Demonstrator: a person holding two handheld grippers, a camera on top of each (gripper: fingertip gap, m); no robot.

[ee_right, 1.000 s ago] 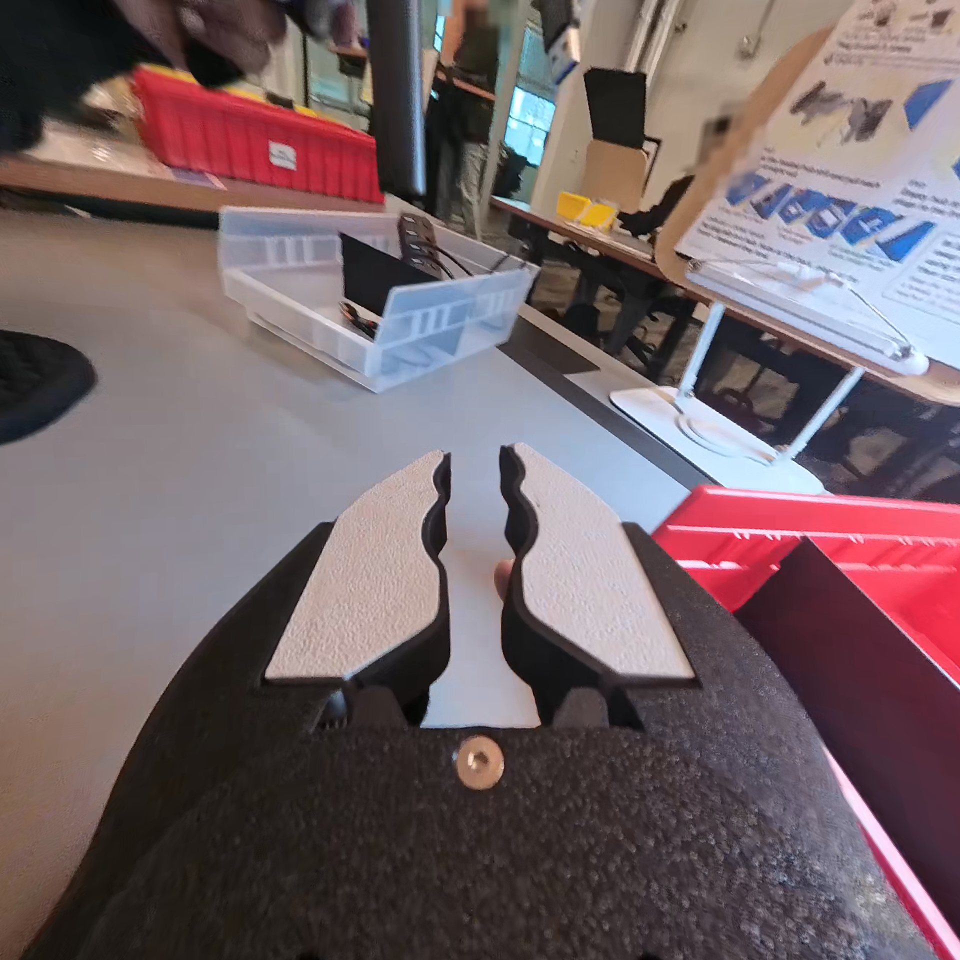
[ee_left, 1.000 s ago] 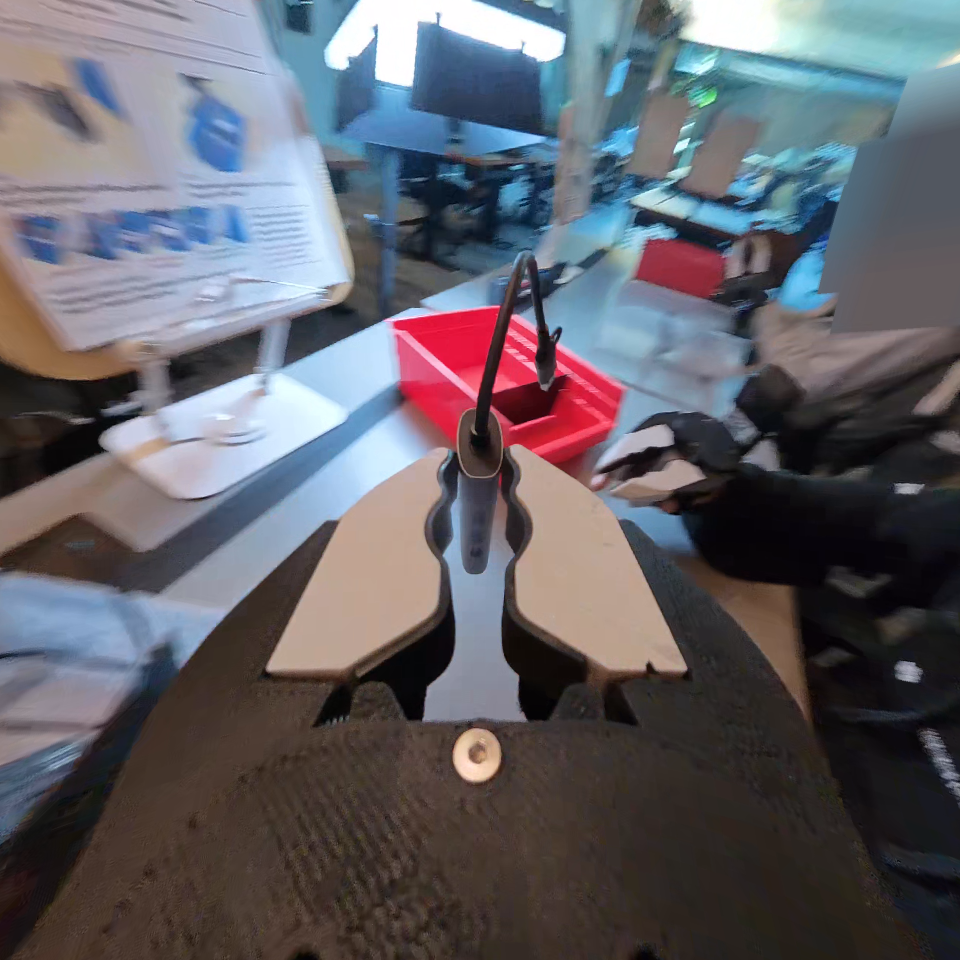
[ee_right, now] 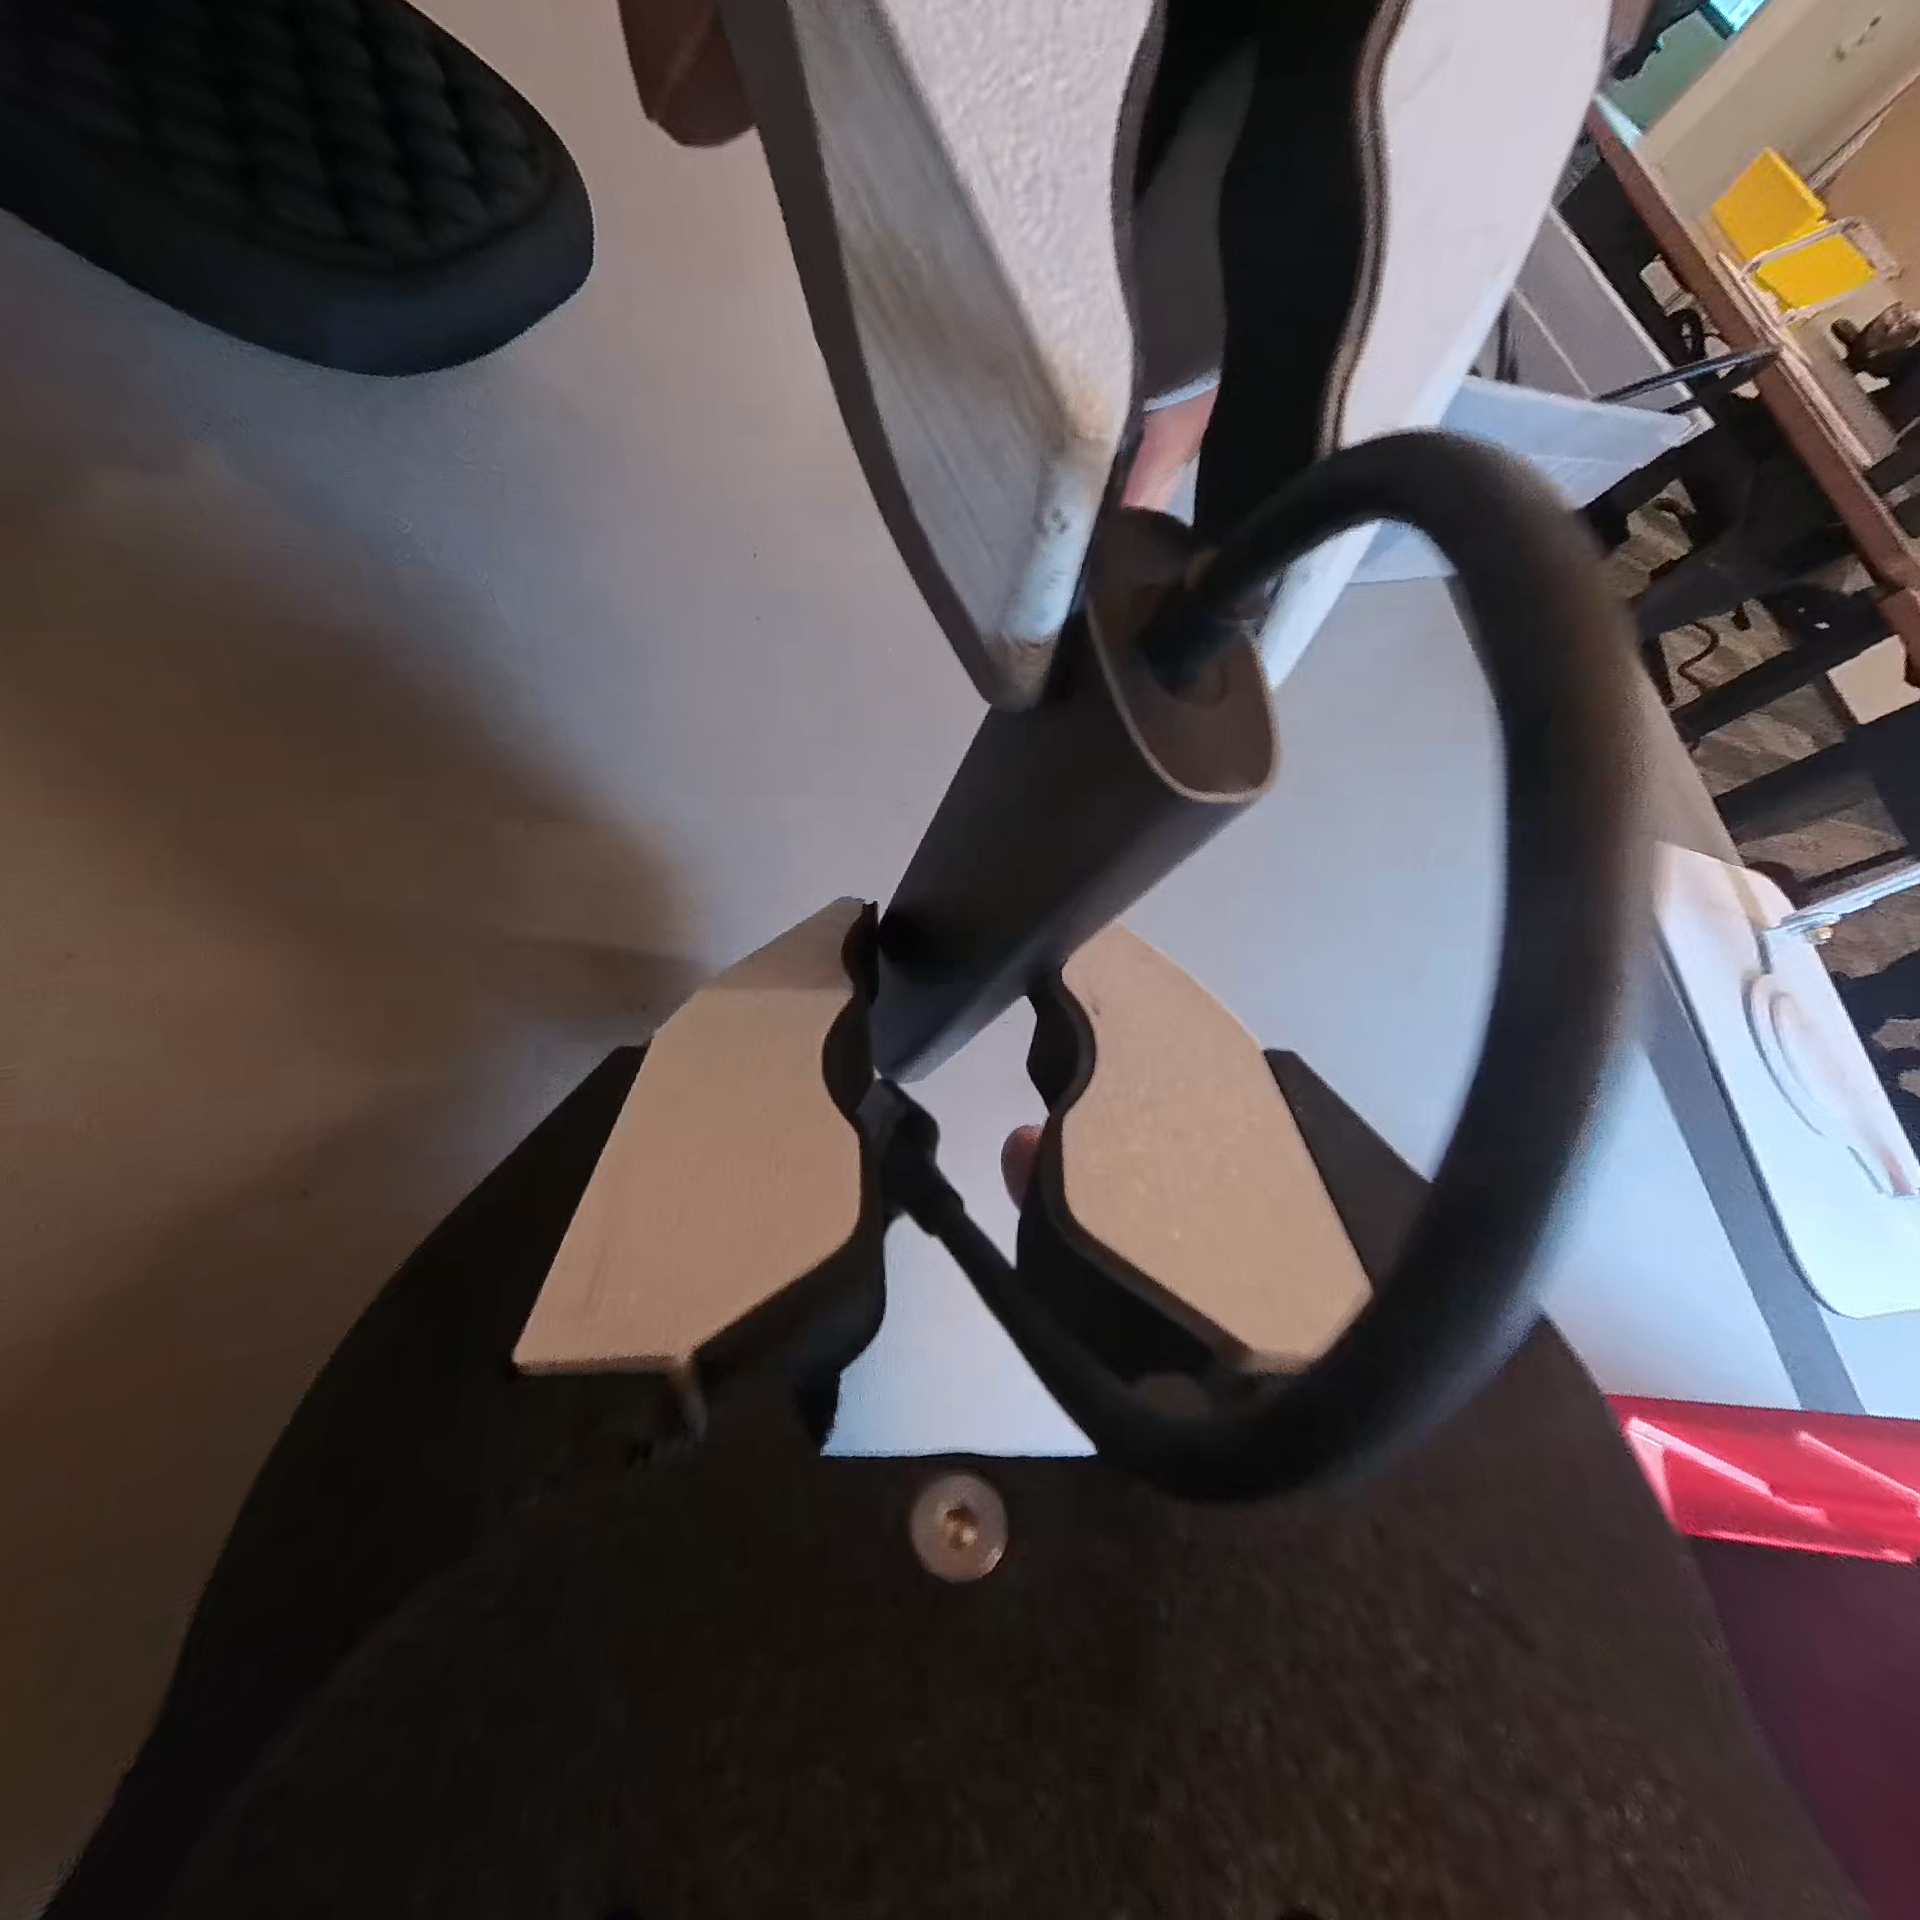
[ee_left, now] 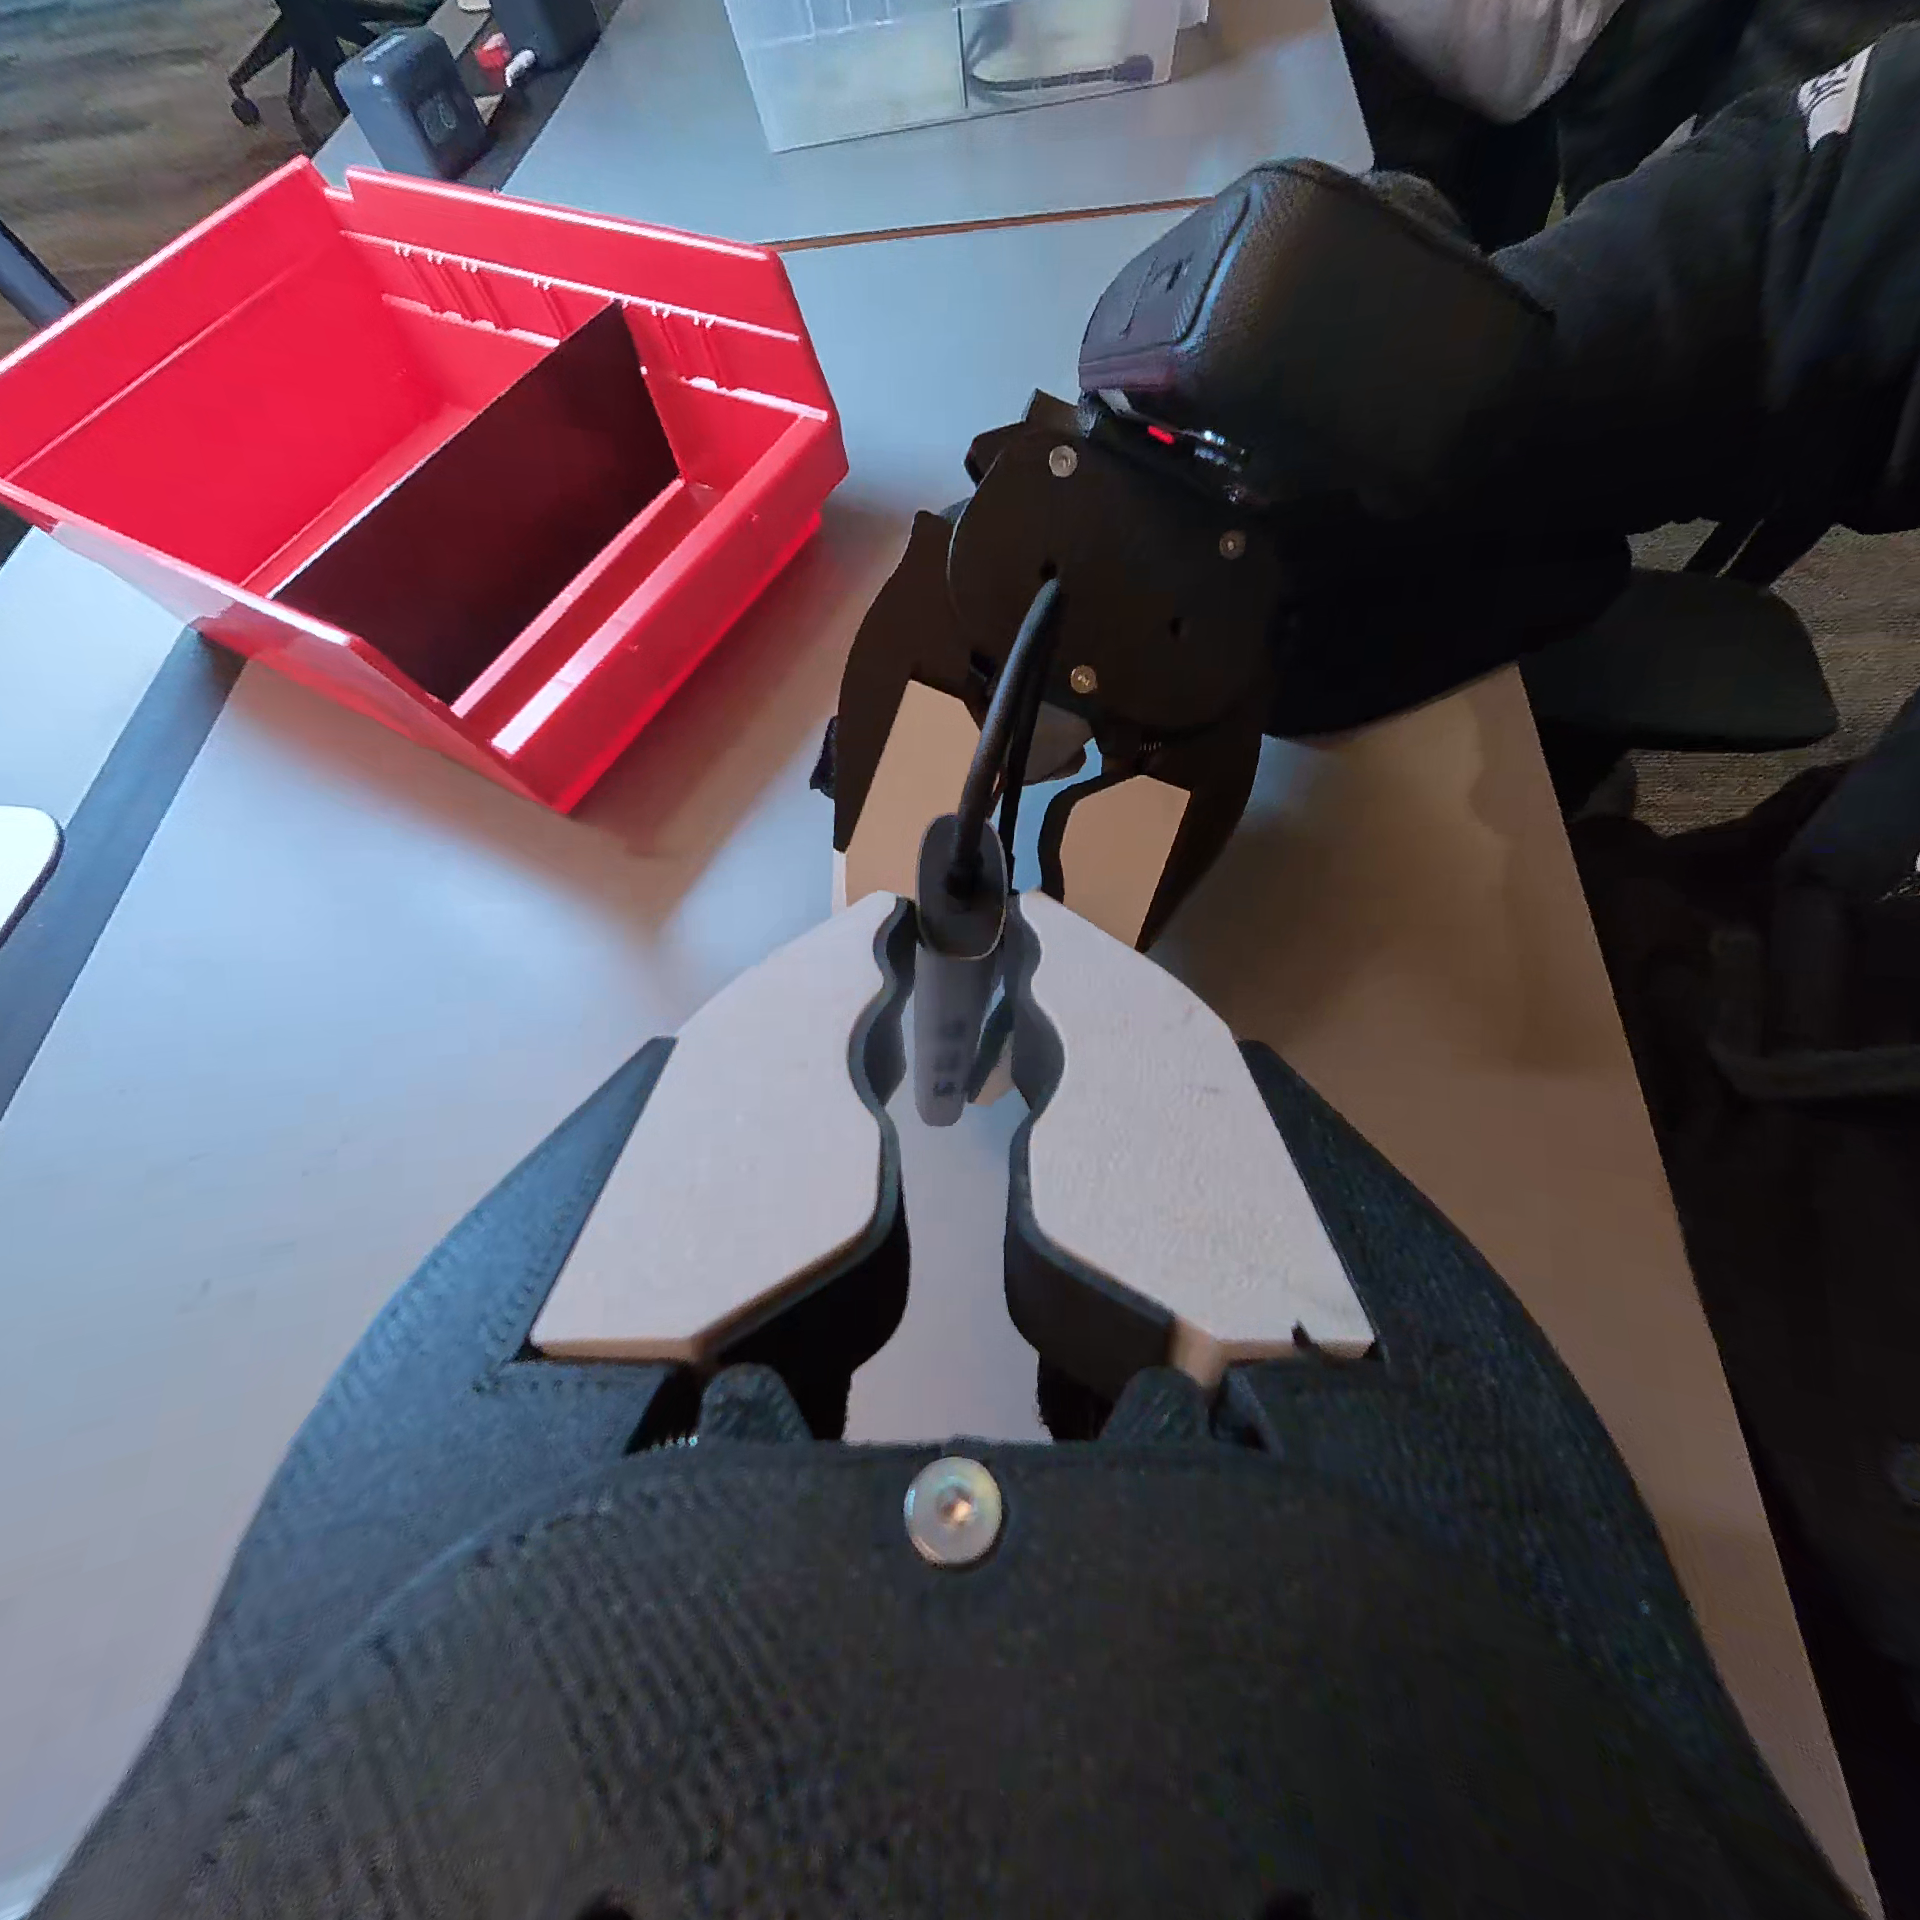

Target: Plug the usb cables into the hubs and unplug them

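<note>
Left claw [ee_left: 951, 1023] pinches a slim grey hub [ee_left: 948, 1003] near its cable end, held above the grey table [ee_left: 312, 1039] at mid-frame; the hub's short black cable [ee_left: 1003, 717] arcs up and away toward the right claw [ee_left: 1023, 831], which faces it from the upper right. In the right wrist view the right claw [ee_right: 951, 1023] stands spread, the hub's free end [ee_right: 987, 935] lying between its fingers, touching the left finger, apart from the right; the cable [ee_right: 1558, 831] loops wide on the right of frame and its plug [ee_right: 914, 1153] sits down in the gap, near the left pad. Whether the plug is seated in any port cannot be told. Risks, as judged: closing now may catch hub body rather than plug; the stiff loop could spring the plug sideways out of the gap; the left grip, close to one end, may let the hub pivot under push. Hub looks smooth, dark matte grey, oval in section, rigid; cable thick, rubbery, holding its curve. Red bin [ee_left: 416, 447] with black divider sits at upper left, apparently empty.
</note>
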